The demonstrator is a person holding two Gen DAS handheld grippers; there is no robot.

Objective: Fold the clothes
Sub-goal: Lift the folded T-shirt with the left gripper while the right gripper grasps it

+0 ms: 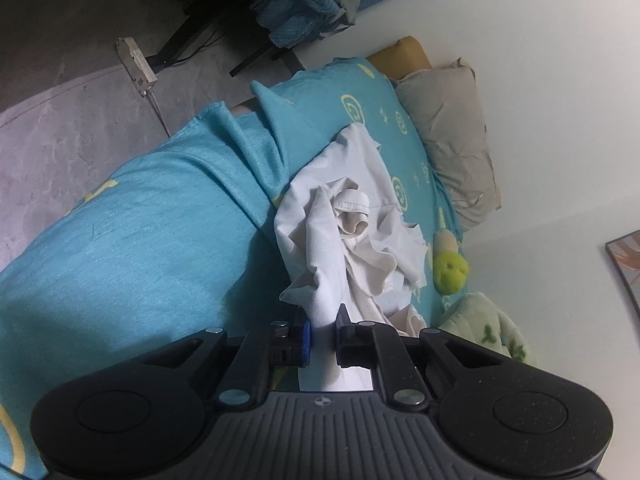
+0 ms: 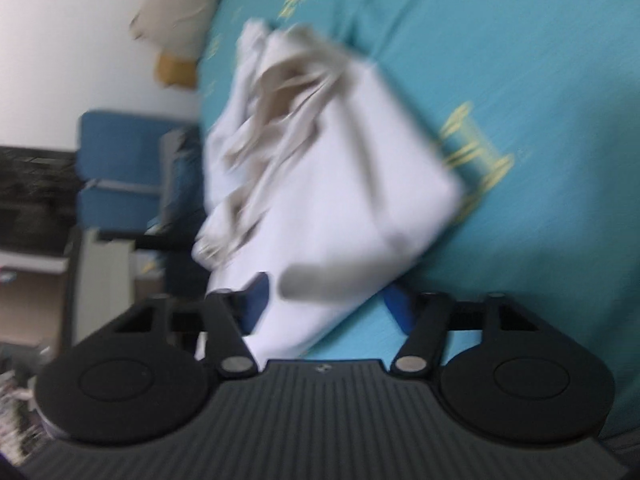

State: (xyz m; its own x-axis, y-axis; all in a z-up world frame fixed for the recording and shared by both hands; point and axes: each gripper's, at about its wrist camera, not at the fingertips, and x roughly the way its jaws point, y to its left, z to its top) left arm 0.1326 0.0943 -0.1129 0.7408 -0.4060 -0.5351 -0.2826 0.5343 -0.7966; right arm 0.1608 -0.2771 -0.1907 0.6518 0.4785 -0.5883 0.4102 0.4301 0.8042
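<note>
A crumpled white garment [image 1: 352, 220] lies on a bed with a teal sheet [image 1: 140, 240]. My left gripper [image 1: 322, 324] is shut on a fold of the white garment, which runs back between the fingers. In the blurred right wrist view the same white garment [image 2: 328, 168] lies bunched on the teal sheet [image 2: 540, 120]. My right gripper [image 2: 328, 304] is open, its blue-padded fingers wide apart on either side of the garment's near edge.
A beige pillow [image 1: 452, 136] and a yellow-green plush toy [image 1: 450, 270] lie by the white wall. A green blanket [image 1: 484, 328] is bunched nearby. The bed edge drops to a grey floor [image 1: 60, 128]. A blue chair [image 2: 120, 168] stands beside the bed.
</note>
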